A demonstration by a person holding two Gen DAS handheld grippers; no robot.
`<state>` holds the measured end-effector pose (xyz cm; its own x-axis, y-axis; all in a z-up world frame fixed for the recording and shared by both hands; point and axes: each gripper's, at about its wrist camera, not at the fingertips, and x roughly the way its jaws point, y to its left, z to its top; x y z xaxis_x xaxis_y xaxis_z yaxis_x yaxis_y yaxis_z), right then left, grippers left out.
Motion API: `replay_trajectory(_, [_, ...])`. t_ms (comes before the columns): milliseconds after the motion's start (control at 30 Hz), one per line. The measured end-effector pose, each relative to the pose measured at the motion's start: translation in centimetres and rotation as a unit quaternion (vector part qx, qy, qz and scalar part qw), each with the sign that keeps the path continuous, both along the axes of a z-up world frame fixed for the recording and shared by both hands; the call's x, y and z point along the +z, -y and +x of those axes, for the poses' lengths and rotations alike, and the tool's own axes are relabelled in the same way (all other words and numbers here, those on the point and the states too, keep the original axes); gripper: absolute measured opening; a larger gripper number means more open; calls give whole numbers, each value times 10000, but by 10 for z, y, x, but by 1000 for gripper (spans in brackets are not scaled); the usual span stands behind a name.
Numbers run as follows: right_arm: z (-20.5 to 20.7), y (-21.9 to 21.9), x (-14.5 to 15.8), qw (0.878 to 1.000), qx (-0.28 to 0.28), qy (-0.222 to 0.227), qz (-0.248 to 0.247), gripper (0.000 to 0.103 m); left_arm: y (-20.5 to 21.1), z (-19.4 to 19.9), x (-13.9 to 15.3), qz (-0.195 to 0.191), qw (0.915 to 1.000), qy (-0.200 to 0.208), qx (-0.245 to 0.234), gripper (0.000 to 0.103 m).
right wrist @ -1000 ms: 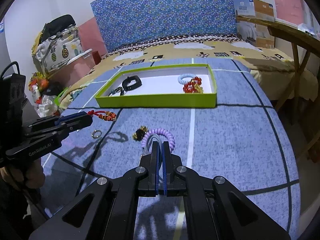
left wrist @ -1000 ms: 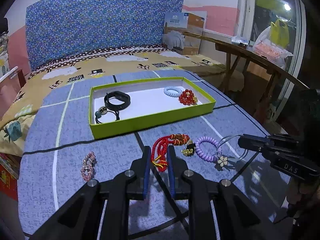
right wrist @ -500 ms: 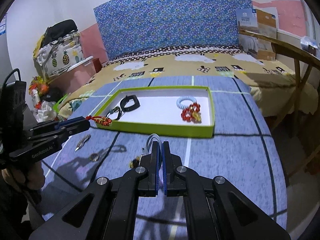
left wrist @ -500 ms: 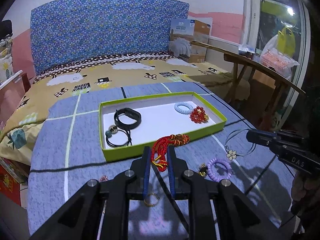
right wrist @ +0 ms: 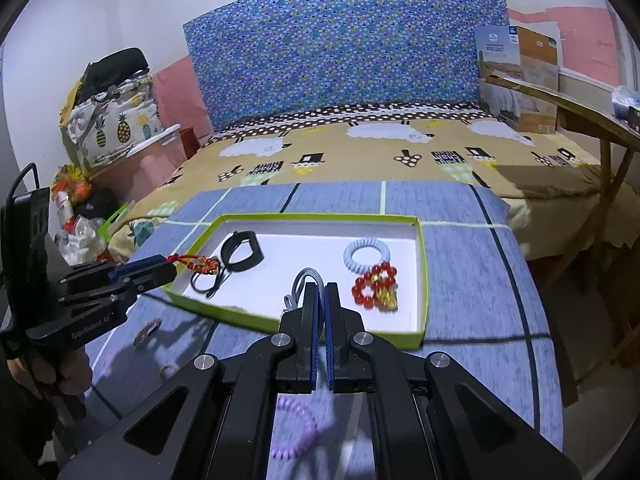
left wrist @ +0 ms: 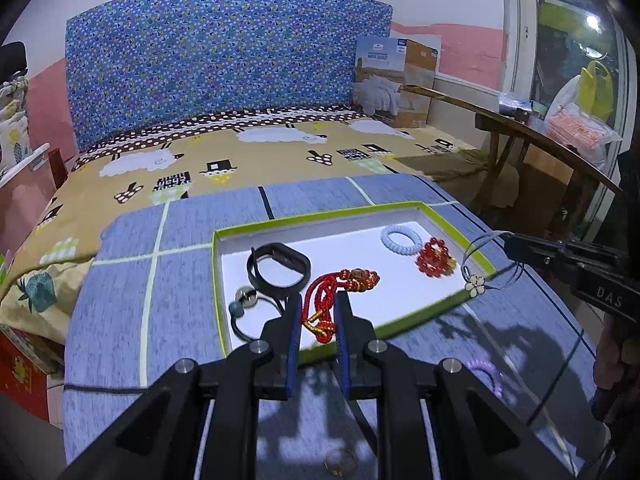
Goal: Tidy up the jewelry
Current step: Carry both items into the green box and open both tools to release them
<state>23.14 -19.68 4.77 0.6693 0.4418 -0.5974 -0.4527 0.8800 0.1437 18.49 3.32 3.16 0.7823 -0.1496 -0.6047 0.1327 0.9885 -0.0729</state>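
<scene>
Above the near rim of the green tray [left wrist: 400, 326], at the centre of the left wrist view, the left tool [left wrist: 317, 312] is clenched on a red beaded cord [left wrist: 334, 292]. One second ago this cord hung over bare blue cloth short of the tray; now it hangs over the tray's white floor, just right of the black band [left wrist: 279, 266].

At the right edge of that view the right tool [left wrist: 510, 242] grips a thin grey cord with a white flower charm [left wrist: 476, 285], which now dangles at the tray's right rim rather than over the cloth near the purple coil hair tie [left wrist: 486, 374]. That purple tie lies on the cloth at the lower right, well short of the tray.

Inside the tray, at its right end, a pale blue coil tie [right wrist: 366, 255] and a red bead bracelet [right wrist: 374, 286] lie where they lay before.
</scene>
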Motion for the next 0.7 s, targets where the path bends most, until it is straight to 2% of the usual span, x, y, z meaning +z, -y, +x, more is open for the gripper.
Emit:
replay_trajectory(300, [34,-11,-19,9998,-44,-216,1,2,3,25,-9,40,10000,-44,-17,17])
replay_trajectory(700, [61,-13,-50,9978,-111,-636,-143,2,7,44,-32,92,9992,-376,-59,17])
